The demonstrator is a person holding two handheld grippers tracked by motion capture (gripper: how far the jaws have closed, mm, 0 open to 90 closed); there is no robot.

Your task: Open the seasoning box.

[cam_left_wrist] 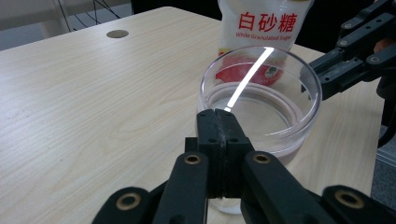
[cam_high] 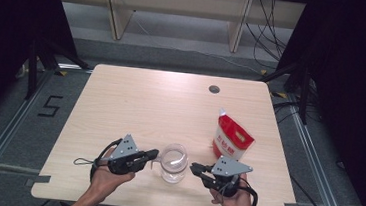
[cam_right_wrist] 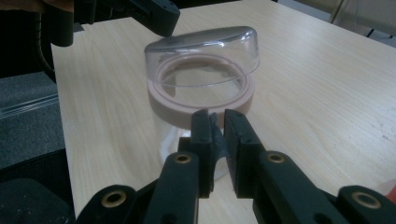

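A clear glass jar stands near the table's front edge, between my two grippers. In the right gripper view the jar carries a pale pink seal ring and a clear domed lid resting tilted on it. My left gripper is shut, its tips right at the jar's near rim. My right gripper is shut just short of the jar's other side. A thin grey-blue sliver shows between its tips; I cannot tell what it is. A red and white sugar bag stands behind the jar on the right.
The wooden table has a round cable hole near its far edge. Black curtains, stand legs and pale shelving surround the table. The front edge lies close under both hands.
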